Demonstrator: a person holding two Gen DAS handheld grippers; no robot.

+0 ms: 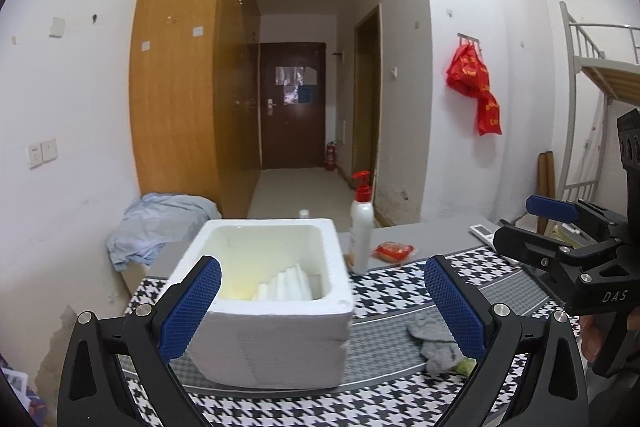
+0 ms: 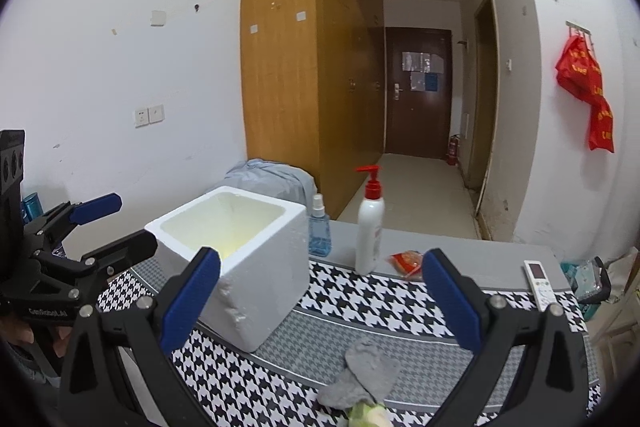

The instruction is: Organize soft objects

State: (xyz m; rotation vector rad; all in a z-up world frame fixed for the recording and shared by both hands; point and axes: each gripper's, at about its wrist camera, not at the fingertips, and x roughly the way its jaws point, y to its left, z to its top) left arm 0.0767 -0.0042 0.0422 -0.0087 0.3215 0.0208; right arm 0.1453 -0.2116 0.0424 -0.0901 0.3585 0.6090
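Observation:
A white foam box (image 1: 276, 303) stands open on the houndstooth cloth (image 1: 392, 291); white folded material (image 1: 288, 285) lies inside it. It also shows in the right wrist view (image 2: 240, 259). A crumpled grey sock (image 1: 434, 341) lies to the right of the box, with a pale green soft thing (image 2: 366, 415) at its near end; the sock also shows low in the right wrist view (image 2: 362, 379). My left gripper (image 1: 322, 307) is open, its jaws either side of the box's near right part. My right gripper (image 2: 320, 303) is open and empty above the sock.
A white pump bottle with a red top (image 2: 370, 227), a blue spray bottle (image 2: 319, 229), a red packet (image 2: 408, 261) and a white remote (image 2: 540, 281) stand along the table's back. A blue-grey cloth heap (image 1: 156, 227) lies behind the box. A wardrobe (image 1: 188, 67) stands beyond.

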